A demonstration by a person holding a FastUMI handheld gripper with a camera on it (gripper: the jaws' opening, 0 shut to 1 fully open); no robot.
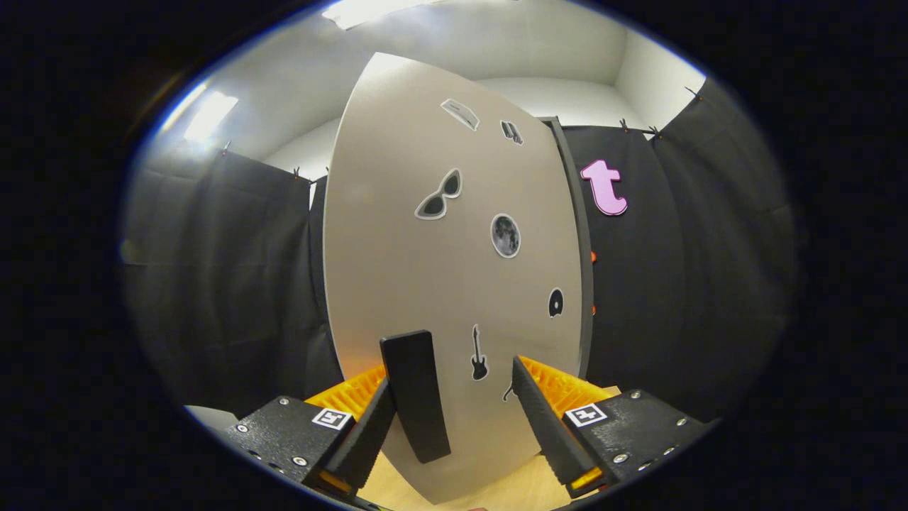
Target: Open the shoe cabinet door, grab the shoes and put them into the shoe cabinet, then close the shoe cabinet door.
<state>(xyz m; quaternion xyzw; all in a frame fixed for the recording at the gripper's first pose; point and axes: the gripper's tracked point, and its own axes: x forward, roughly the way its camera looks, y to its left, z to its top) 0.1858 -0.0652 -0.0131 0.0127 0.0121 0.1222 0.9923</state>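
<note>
My jaws are spread around the door handle (nearer my left one); an uneven pinch could slip off it.

one fisheye camera rides on the gripper and looks forward along its two fingers, which rise from the bottom of the view, spread apart. it faces the shoe cabinet door head-on and from very close, from low down, tilted slightly upward so that the door towers over it and the ceiling with its light panels shows above. the door handle stands just inside the left finger. the booth's black cloth wall flanks the door on both sides.
</note>
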